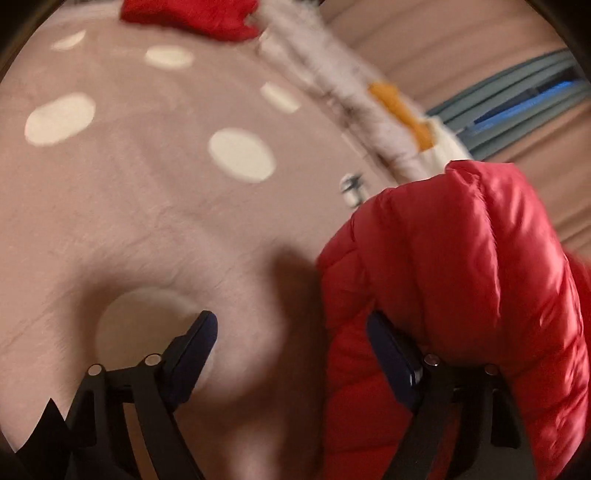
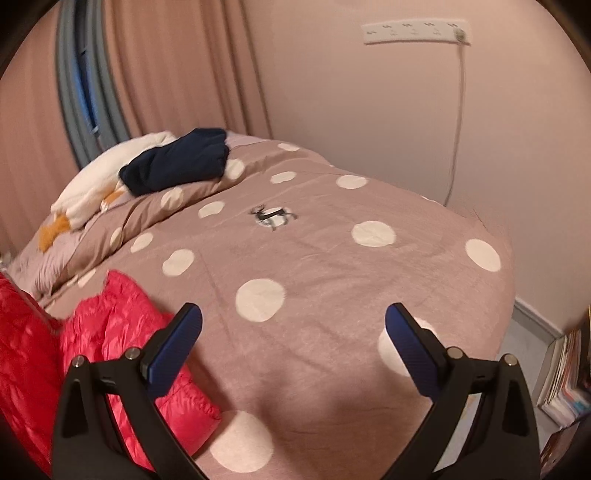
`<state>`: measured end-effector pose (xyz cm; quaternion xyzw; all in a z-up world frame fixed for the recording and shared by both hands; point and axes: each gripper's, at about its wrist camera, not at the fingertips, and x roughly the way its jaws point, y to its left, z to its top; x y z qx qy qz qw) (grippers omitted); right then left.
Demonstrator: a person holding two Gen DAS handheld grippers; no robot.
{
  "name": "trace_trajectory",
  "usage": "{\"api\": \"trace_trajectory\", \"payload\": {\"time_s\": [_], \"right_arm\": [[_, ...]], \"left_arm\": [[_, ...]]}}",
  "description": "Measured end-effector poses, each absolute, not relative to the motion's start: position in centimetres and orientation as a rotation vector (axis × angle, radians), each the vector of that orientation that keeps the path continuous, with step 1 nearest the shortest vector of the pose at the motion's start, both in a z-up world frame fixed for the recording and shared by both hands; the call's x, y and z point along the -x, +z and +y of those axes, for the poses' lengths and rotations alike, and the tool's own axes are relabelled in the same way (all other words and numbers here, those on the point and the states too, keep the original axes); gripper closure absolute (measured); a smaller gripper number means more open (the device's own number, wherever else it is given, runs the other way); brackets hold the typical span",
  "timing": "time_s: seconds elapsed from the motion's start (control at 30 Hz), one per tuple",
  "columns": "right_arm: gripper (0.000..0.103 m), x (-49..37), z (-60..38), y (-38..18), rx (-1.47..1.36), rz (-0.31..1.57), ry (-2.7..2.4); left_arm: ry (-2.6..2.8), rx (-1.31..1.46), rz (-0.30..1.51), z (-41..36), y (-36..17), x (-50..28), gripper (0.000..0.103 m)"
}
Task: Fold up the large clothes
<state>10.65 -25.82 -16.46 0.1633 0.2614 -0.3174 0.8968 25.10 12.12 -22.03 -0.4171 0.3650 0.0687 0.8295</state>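
A red puffy jacket (image 1: 461, 277) bulges up at the right of the left wrist view, on the dotted pink bedcover (image 1: 147, 206). My left gripper (image 1: 291, 343) is open. Its right finger (image 1: 395, 362) lies against the jacket's edge and the fabric humps over it, while the left finger (image 1: 195, 347) hangs free above the cover. In the right wrist view the same jacket (image 2: 110, 332) lies crumpled at the lower left. My right gripper (image 2: 293, 332) stands open over the bedcover (image 2: 332, 258) with nothing between its fingers, and its left finger hovers over the jacket's edge.
A folded navy garment (image 2: 177, 160) rests on a white pillow (image 2: 99, 181) at the head of the bed. Another red piece (image 1: 192, 16) lies at the far edge. The bed drops off at the right, with stacked books (image 2: 565, 387) on the floor. A power strip (image 2: 413, 33) hangs on the wall.
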Motion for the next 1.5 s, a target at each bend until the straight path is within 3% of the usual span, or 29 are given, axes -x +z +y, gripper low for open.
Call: {"api": "trace_trajectory", "payload": {"time_s": [0.4,0.73,0.97,1.17,1.5], "right_arm": [[0.003,-13.0,-21.7,-16.9,-0.189,0.563,-0.573],[0.003,-11.4,-24.6,-16.6,-0.315,0.539,-0.585],[0.003,-10.6,-26.9,-17.2,-0.408,0.533,-0.558],[0.003,-10.5,-28.9,-18.2,-0.502,0.53,-0.519],[0.003,-13.9,-27.9,-19.1,-0.566,0.481,-0.316]], "left_arm": [[0.028,0.829,0.707,10.8,-19.9,-26.5,0.021],[-0.117,0.661,0.703,2.3,-16.7,-27.7,0.02],[-0.2,0.499,0.777,-5.7,-18.2,-28.8,0.001],[-0.111,0.351,0.751,-9.2,-18.5,-28.7,0.0],[-0.094,0.351,0.761,-9.0,-18.6,-28.4,0.0]]}}
